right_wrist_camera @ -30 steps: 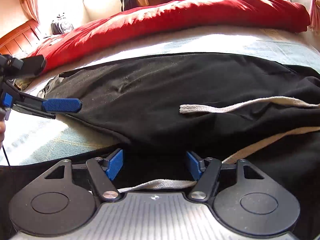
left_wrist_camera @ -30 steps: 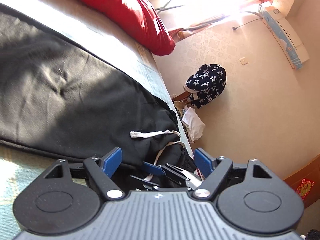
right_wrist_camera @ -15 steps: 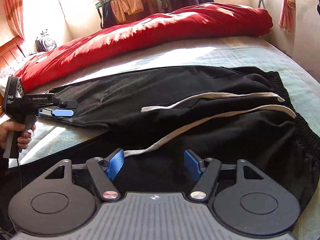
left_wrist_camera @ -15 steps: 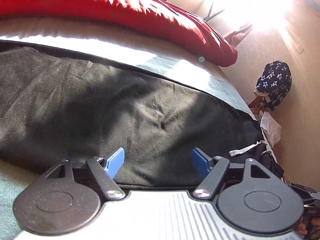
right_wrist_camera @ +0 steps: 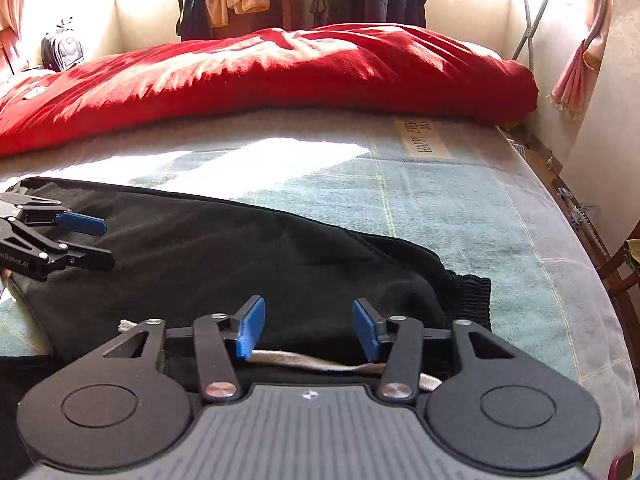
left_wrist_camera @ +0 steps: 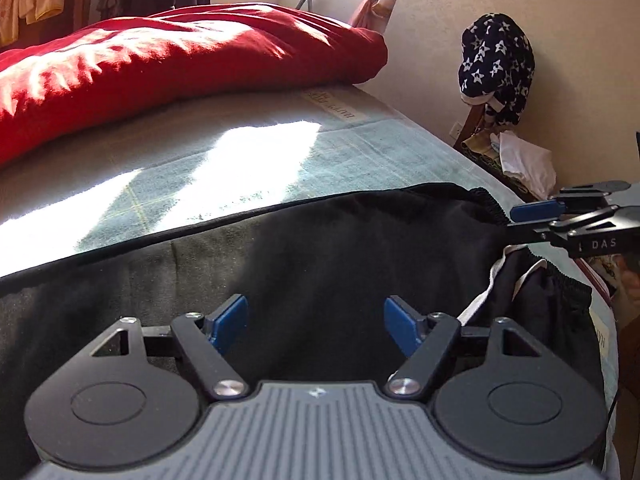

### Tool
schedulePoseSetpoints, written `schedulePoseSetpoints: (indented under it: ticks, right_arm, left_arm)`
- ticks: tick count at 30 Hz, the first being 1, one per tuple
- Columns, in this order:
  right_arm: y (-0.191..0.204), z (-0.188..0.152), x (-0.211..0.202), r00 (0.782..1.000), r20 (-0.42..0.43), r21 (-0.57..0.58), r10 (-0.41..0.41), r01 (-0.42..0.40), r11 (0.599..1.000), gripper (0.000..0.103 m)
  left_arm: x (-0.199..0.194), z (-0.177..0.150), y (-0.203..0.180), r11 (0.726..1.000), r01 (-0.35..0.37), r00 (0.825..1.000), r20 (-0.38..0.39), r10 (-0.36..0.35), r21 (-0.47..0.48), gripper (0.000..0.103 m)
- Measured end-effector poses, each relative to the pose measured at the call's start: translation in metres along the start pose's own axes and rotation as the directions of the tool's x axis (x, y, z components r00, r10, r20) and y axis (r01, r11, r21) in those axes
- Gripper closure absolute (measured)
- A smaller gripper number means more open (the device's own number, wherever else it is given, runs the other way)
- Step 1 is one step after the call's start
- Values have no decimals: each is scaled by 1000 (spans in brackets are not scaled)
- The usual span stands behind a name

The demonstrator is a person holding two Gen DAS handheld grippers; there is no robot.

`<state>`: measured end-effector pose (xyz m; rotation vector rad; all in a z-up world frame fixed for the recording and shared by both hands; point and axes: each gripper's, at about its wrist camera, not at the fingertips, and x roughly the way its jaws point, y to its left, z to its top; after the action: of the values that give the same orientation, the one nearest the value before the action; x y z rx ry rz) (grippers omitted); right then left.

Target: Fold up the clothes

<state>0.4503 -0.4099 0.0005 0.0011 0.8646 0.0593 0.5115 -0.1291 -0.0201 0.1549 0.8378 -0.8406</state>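
Left wrist view: the left tongs (left_wrist_camera: 316,326) stand open, their two blue pads wide apart with nothing between them, low over one pair of black trousers (left_wrist_camera: 320,256) spread flat on the bed (left_wrist_camera: 248,160). The trousers' elastic waistband (left_wrist_camera: 486,204) lies toward the bed's right edge, and the right tongs (left_wrist_camera: 524,220) reach in from the right, with their tips at that waistband; whether they touch the cloth is hard to tell from this angle.

In the right wrist view the right tongs are likewise open, empty, above the waistband end of the trousers. One pale drawstring (right_wrist_camera: 316,364) runs across just under the two pads, and a second cord end shows at the left beside the tongs' frame. The left tongs appear at the left edge, open over the dark cloth.

One red quilt (right_wrist_camera: 256,76) lies heaped along the far side of the bed. One star-patterned garment (left_wrist_camera: 498,68) hangs by the wall, and several clothes hang at the back of the room.
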Motion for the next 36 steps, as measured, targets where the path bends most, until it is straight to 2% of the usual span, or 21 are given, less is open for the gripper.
schedulePoseSetpoints:
  ticks: [3,6,8,10,13,15,19,22,27,29,32,36]
  right_arm:
    - [-1,5,45,997,-69,-53,-33,29,998,54]
    - [-10,-2,82,990,-122,-71,-64,55,996,54]
    - [-24,-8,86,996,-92,-29,-23,21,999,53]
    - [-39,-9,83,997,-71,-5,-31,30,1000,53]
    - [-62,-9,80,999,-52,71,-15,19,997,58]
    - [-67,-6,73,999,-31,82,7,-5,997,58]
    - [-55,6,53,996,13,-20,91,-91,996,58]
    - [-45,17,49,993,25,-30,113,-112,993,58]
    - [-37,8,35,994,25,-8,110,-110,994,57]
    - [-37,0,23,996,28,-11,89,-88,996,57]
    - [-39,-14,-7,996,35,-2,81,-81,997,56]
    - [-25,-45,-54,994,47,-13,97,-97,995,50]
  left_arm:
    - [28,-1,-2,995,-88,995,-39,90,48,28]
    - [41,-9,21,995,-96,994,-63,93,-34,24]
    - [35,-10,32,991,-130,990,-56,128,-40,24]
    - [32,-9,47,982,-181,983,-54,178,-46,24]
    - [29,-4,79,967,-227,973,-56,222,-115,25]
    - [21,3,87,971,-192,981,-52,186,-140,27]
    - [11,16,77,993,-98,995,-10,98,-71,28]
    - [33,19,62,997,-64,998,-21,64,-36,28]
    - [70,25,37,1000,-7,999,-42,7,21,28]
    - [80,31,37,999,-34,999,-29,35,30,23]
    - [78,43,44,999,-37,999,-30,36,-35,28]
    - [40,36,30,998,-56,998,7,55,39,28]
